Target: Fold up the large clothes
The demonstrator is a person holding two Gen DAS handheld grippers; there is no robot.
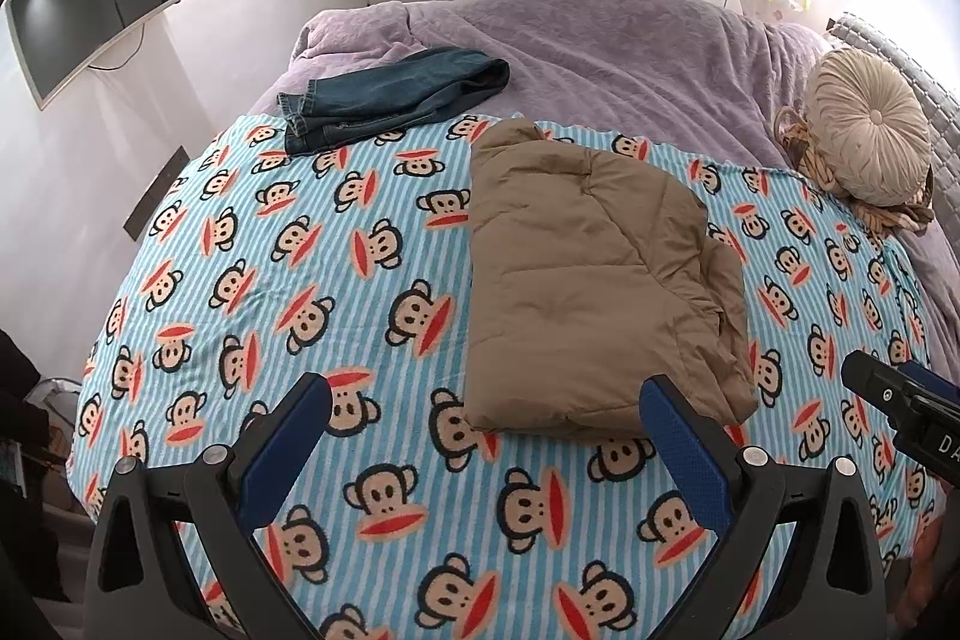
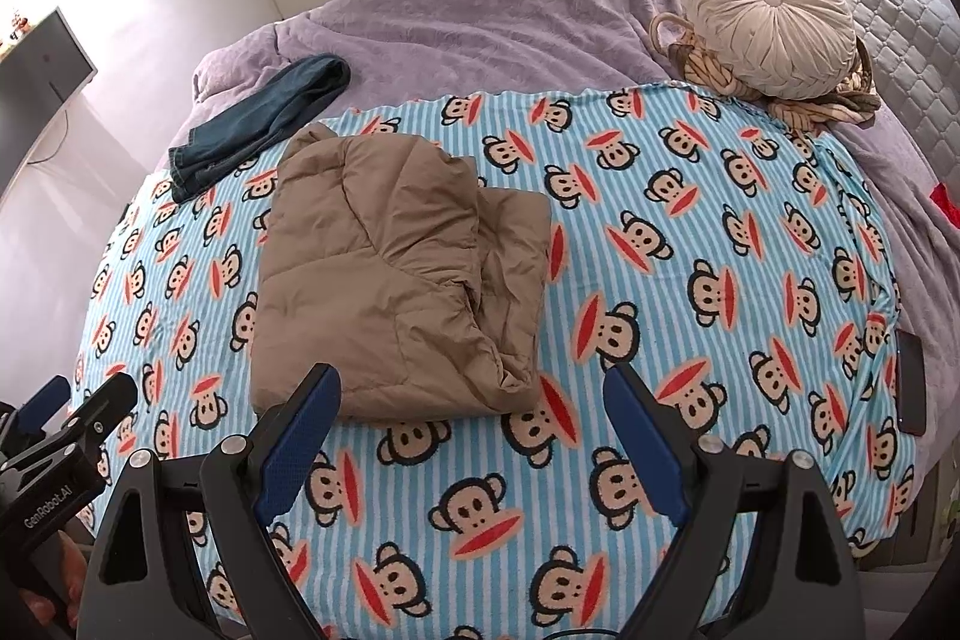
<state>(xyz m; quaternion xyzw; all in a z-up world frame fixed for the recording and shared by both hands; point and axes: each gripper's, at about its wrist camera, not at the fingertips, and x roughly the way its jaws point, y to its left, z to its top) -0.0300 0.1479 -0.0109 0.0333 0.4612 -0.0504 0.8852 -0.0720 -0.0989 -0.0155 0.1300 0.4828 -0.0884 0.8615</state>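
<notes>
A brown padded jacket point(image 1: 594, 280) point(image 2: 396, 274) lies folded into a rough rectangle on the blue striped monkey-print blanket point(image 1: 288, 292) point(image 2: 690, 244). My left gripper point(image 1: 486, 400) hovers open above the blanket, just short of the jacket's near edge, nothing between its blue pads. My right gripper point(image 2: 474, 388) is also open and empty; its left fingertip overlaps the jacket's near edge in the view. Each gripper shows at the edge of the other's view: the right gripper point(image 1: 900, 400) at the right side, the left gripper point(image 2: 66, 418) at the lower left.
Folded blue jeans point(image 1: 384, 100) point(image 2: 264, 118) lie at the blanket's far left edge on a purple bedspread point(image 1: 600, 46). A round beige cushion point(image 1: 870, 136) point(image 2: 768, 16) sits at the far right. A dark phone point(image 2: 910, 382) lies near the bed's right edge. A wall monitor point(image 1: 96, 4) hangs left.
</notes>
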